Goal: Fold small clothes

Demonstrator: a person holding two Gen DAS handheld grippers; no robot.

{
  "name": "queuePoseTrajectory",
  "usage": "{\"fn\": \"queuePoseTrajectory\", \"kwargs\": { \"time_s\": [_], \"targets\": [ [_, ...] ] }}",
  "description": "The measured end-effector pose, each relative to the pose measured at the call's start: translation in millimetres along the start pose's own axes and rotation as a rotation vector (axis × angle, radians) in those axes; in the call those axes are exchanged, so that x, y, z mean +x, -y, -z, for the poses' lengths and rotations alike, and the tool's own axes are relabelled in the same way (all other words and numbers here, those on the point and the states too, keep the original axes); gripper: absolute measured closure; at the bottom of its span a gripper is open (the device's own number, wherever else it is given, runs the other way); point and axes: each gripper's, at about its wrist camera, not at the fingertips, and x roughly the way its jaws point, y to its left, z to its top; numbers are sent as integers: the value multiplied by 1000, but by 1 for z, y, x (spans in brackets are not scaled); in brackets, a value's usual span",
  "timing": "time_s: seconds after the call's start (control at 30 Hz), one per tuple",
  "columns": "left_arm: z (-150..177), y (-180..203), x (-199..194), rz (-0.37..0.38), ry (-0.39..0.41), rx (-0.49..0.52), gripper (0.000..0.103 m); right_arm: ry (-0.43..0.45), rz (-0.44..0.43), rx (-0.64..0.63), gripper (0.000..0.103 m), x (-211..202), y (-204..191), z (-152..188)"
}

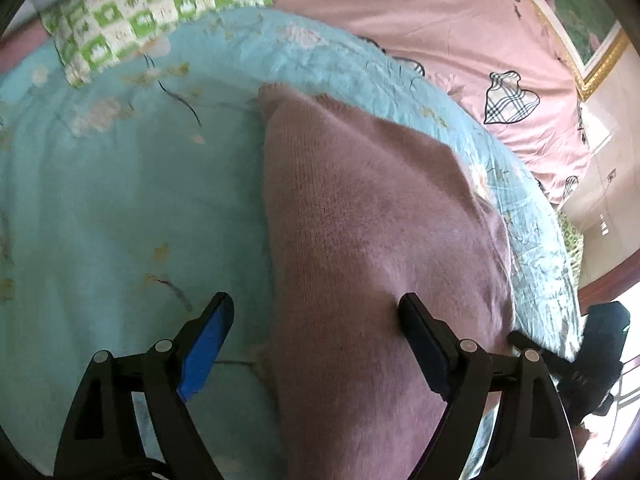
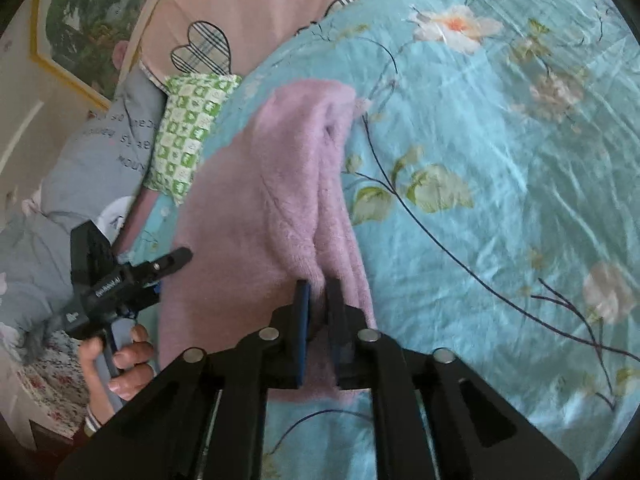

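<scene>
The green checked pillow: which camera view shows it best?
The left wrist view: the green checked pillow lies broad on the blue quilt, though blurred. The right wrist view shows it smaller, foreshortened, behind the pink sweater.

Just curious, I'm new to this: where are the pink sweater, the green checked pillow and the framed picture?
pink sweater (image 1: pixel 360 208), left wrist view, knit middle.
green checked pillow (image 2: pixel 188 136), right wrist view, centre.
framed picture (image 2: pixel 80 20), right wrist view, painted area.
</scene>
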Motion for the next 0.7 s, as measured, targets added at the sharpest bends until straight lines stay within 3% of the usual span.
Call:
{"fn": "queuePoseTrajectory", "kwargs": {
  "time_s": [0.13,0.23,0.3,0.4,0.53,0.6,0.7],
  "targets": [
    [-3,5,-28,3,75,34,22,106,10,-51,90,-26,-24,-18],
    [-14,17,-35,91,108,68,34,123,-21,-65,90,-19,-40,-39],
    [-24,29,-28,148,107,100,37,130,-11,-81,90,-3,-50,-56],
    [-44,35,3,104,63,112,51,94,-47,-29,90,30,-51,-76],
    [-63,24,48,70,-42,78,64,16,46,23,91,78,-37,-97],
    [-67,16,61,78,-60,62,67,-36,103,36,103,101,-20,-98],
    [-68,16,60,68,-57,68,67,-26,87,66,103,106,-10,-101]
  ]
}}
